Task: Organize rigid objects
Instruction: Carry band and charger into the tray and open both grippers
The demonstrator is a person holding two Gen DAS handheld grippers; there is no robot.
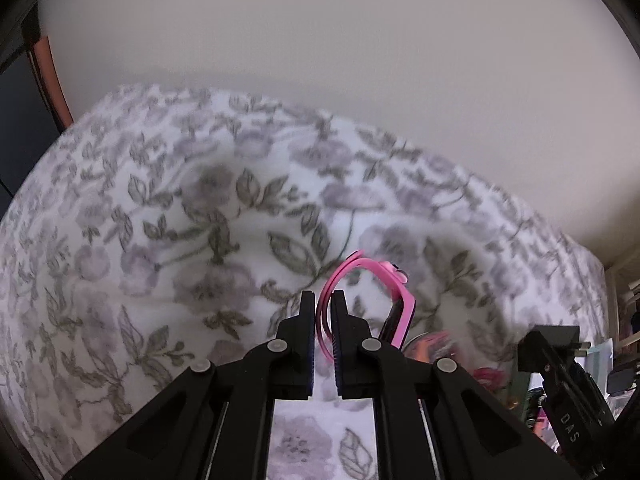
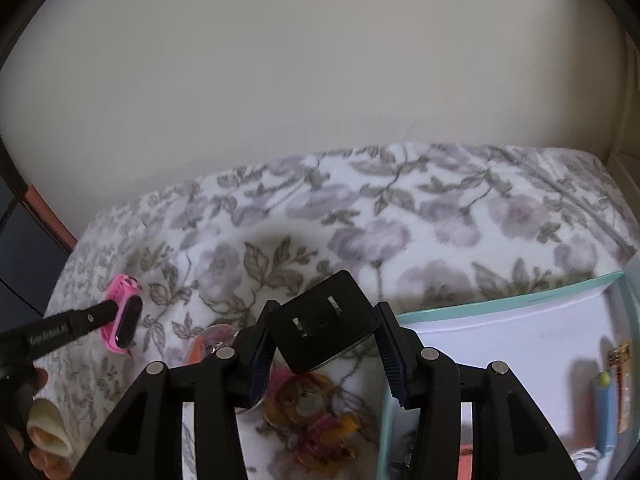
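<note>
My left gripper (image 1: 323,300) is shut on the strap of a pink wristwatch (image 1: 376,292) and holds it above the floral bedspread (image 1: 160,220). The watch also shows in the right wrist view (image 2: 122,312), with its dark face toward the camera, at the tip of the left gripper (image 2: 106,314). My right gripper (image 2: 326,320) is shut on a black plug adapter (image 2: 322,322), whose two metal pins face up. The adapter also shows at the right of the left wrist view (image 1: 554,344).
A teal-rimmed white box (image 2: 500,304) sits at the right and holds a blue item (image 2: 604,412) and other small things. A clear bag of colourful toys (image 2: 316,412) lies on the bedspread under the right gripper. A plain wall stands behind the bed.
</note>
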